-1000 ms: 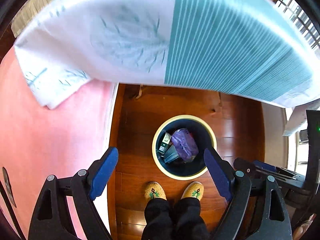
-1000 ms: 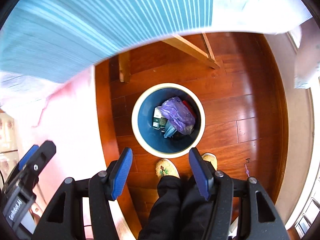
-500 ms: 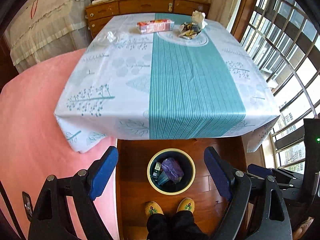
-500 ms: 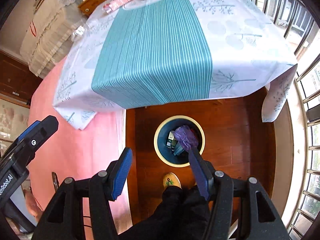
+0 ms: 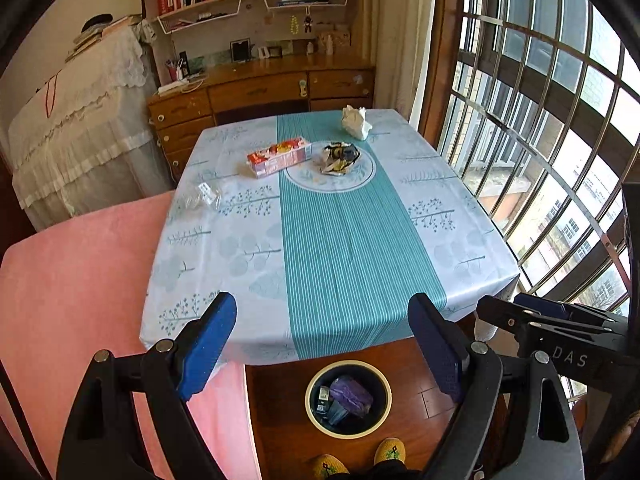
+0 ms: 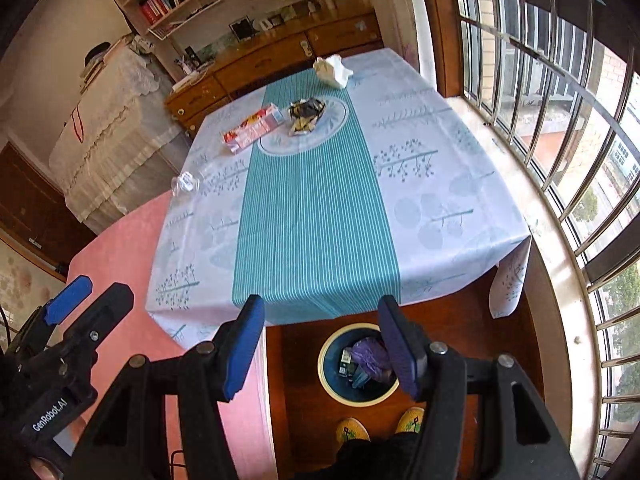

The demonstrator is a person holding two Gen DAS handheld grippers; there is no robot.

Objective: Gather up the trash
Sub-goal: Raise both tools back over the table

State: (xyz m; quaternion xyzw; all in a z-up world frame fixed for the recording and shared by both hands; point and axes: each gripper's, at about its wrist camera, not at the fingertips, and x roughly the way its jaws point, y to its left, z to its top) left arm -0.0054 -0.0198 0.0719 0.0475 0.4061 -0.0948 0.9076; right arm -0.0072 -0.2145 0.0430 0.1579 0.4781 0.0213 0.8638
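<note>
On the counter (image 5: 340, 240), four pieces of trash: one red-and-pink carton (image 5: 279, 157), one crumpled foil wrapper (image 5: 340, 157), one crumpled white tissue (image 5: 355, 121), one clear plastic wrapper (image 5: 200, 196). On the floor, one round bin (image 5: 348, 398), with one purple bag (image 5: 352, 395) inside among other scraps too jumbled to count. Two slippers (image 6: 352, 432). Two tools: left tool (image 5: 324, 344), right tool (image 6: 320, 344).

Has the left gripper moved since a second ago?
Yes. The left gripper has lifted and tilted up: the bin, then mid-view between its fingers, now sits low, and the tabletop shows.
</note>
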